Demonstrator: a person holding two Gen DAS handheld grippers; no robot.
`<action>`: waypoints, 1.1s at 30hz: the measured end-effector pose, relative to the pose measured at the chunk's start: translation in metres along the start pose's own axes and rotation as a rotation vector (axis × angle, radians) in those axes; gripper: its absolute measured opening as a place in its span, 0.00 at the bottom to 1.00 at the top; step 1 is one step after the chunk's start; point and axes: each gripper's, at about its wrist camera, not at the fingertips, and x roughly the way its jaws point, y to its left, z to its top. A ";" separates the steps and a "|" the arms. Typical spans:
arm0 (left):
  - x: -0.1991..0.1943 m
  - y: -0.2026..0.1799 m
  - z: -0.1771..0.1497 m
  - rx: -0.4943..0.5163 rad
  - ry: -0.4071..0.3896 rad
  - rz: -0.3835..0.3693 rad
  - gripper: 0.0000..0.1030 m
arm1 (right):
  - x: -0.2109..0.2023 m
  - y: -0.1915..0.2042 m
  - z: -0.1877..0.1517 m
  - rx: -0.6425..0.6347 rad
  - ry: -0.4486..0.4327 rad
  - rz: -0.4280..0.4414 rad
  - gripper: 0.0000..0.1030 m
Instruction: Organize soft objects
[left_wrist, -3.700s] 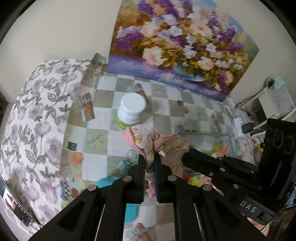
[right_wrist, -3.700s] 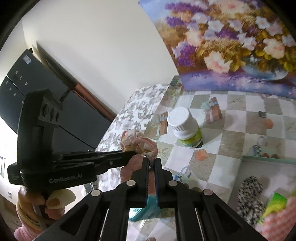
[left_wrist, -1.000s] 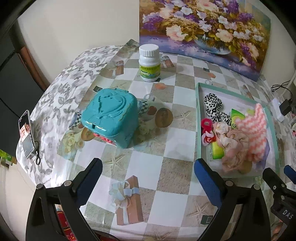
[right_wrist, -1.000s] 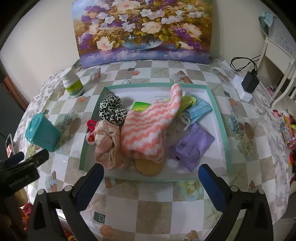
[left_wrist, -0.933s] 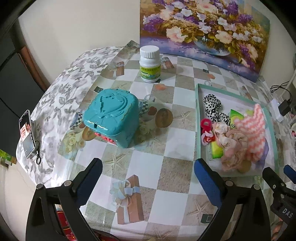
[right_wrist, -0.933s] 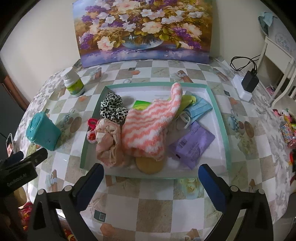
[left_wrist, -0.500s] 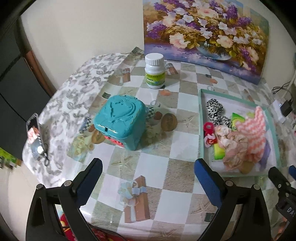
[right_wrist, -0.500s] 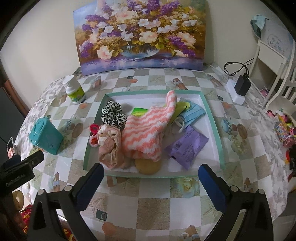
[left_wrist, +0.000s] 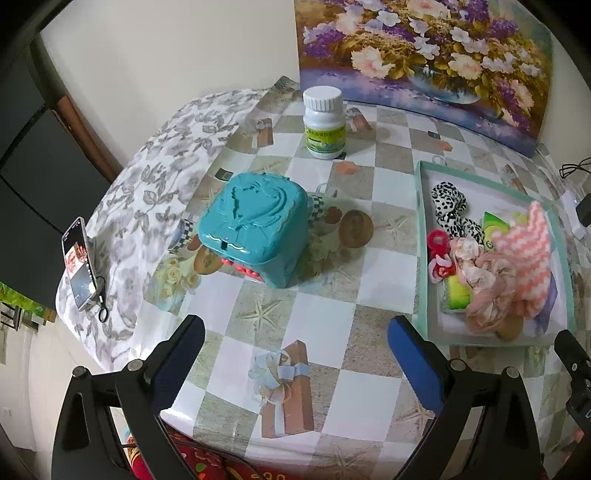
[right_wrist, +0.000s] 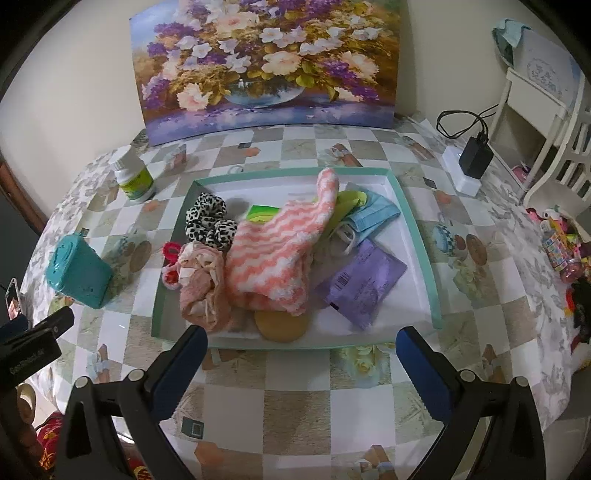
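Observation:
A teal-rimmed tray (right_wrist: 421, 236) (left_wrist: 421, 236) holds the soft things: a pink-and-white striped sock (right_wrist: 280, 251) (left_wrist: 532, 258), a crumpled pink cloth (right_wrist: 201, 284) (left_wrist: 484, 280), a leopard-print scrunchie (right_wrist: 210, 221) (left_wrist: 448, 206), a blue face mask (right_wrist: 373, 214), a purple packet (right_wrist: 362, 282) and a tan sponge (right_wrist: 280, 325). My right gripper (right_wrist: 297, 354) hangs open over the table's near edge, just short of the tray. My left gripper (left_wrist: 295, 343) is open too, above the table to the left of the tray, holding nothing.
A teal plastic box (left_wrist: 255, 229) (right_wrist: 79, 275) stands left of the tray, a white pill bottle (left_wrist: 324, 122) (right_wrist: 133, 179) behind it. A flower painting (right_wrist: 266, 62) leans on the wall. A phone (left_wrist: 79, 262) lies at the left edge; a charger (right_wrist: 469, 162) sits at the right.
Earlier both grippers were shut on the pink cloth in the air; now it lies in the tray and both are open. Over the last second both have drawn back and upward.

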 end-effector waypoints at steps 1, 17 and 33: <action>0.001 -0.001 0.000 0.004 0.004 -0.001 0.96 | 0.000 0.000 0.000 0.000 0.001 -0.001 1.00; 0.013 0.000 0.000 0.016 0.077 -0.005 0.96 | 0.004 0.002 -0.001 -0.015 0.015 -0.016 1.00; 0.019 0.001 -0.002 0.012 0.113 -0.012 0.96 | 0.010 0.003 -0.001 -0.024 0.038 -0.024 1.00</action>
